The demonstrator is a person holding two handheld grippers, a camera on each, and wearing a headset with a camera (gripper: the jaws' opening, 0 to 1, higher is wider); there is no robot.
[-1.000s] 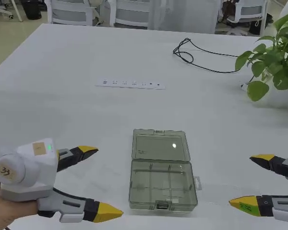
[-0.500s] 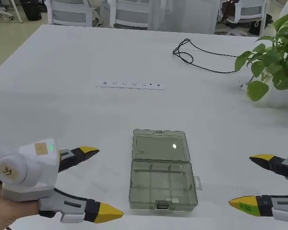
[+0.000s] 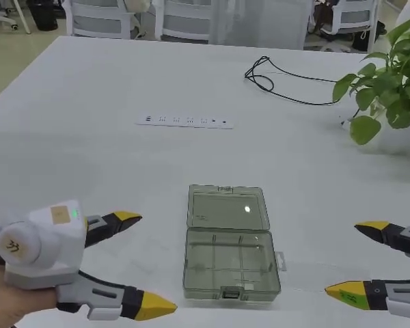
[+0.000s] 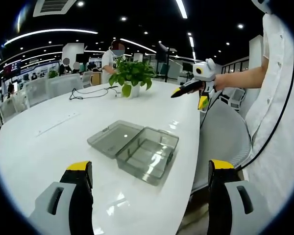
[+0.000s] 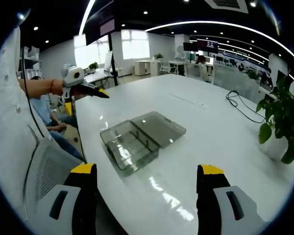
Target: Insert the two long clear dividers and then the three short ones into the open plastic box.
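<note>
The smoky clear plastic box [image 3: 231,268] lies open near the table's front edge, its lid [image 3: 227,207] folded flat behind it. Clear dividers stand inside it as a grid. A small clear piece [image 3: 281,260] lies against its right side. My left gripper [image 3: 145,262] is open to the left of the box, holding nothing. My right gripper [image 3: 355,260] is open to the right, also holding nothing. In the left gripper view the box [image 4: 148,152] lies ahead between the jaws of my gripper [image 4: 149,169], and the right gripper [image 4: 190,89] is beyond. The right gripper view shows the box [image 5: 129,145] and the left gripper [image 5: 87,89].
A white power strip [image 3: 186,121] lies mid-table. A black cable [image 3: 280,80] loops at the back right. A potted plant [image 3: 389,82] stands at the right edge. Chairs [image 3: 102,17] line the far side. The white table [image 3: 89,157] has free room around the box.
The left gripper has drifted slightly down toward me. The box and the right gripper have not moved.
</note>
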